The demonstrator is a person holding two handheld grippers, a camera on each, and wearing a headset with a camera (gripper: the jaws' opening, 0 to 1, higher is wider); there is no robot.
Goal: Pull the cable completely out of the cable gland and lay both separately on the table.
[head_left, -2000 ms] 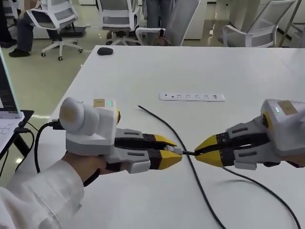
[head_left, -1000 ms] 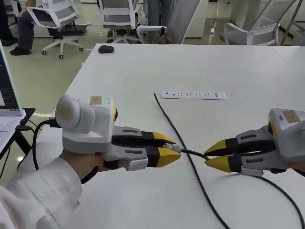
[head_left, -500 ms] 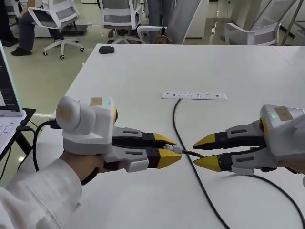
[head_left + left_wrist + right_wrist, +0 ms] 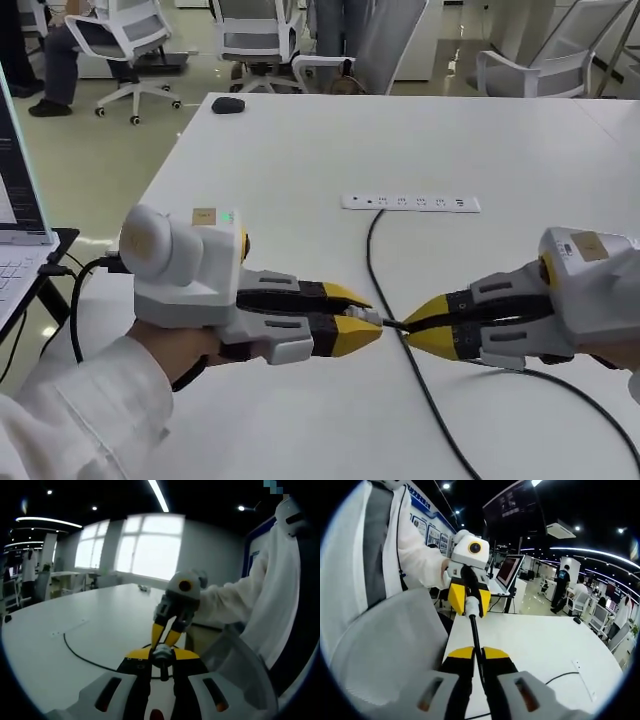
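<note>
head view: left tool (image 4: pixel 368 322) grips gland (image 4: pixel 357 315), right tool (image 4: pixel 412 326) cable (image 4: pixel 371 252).

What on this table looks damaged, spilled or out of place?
Nothing stands out. The left tongs grip the cable gland, the right tongs grip the black cable beside it, and the power strip lies flat on the table.

White table (image 4: pixel 300 150): power strip (image 4: pixel 410 203), mouse (image 4: pixel 228 105), cable (image 4: pixel 369 245)

cable gland (image 4: pixel 368 317) — mostly hidden inside left hand-held gripper (image 4: pixel 372 322) | cable (image 4: pixel 429 401) — cut off, bottom edge
</note>
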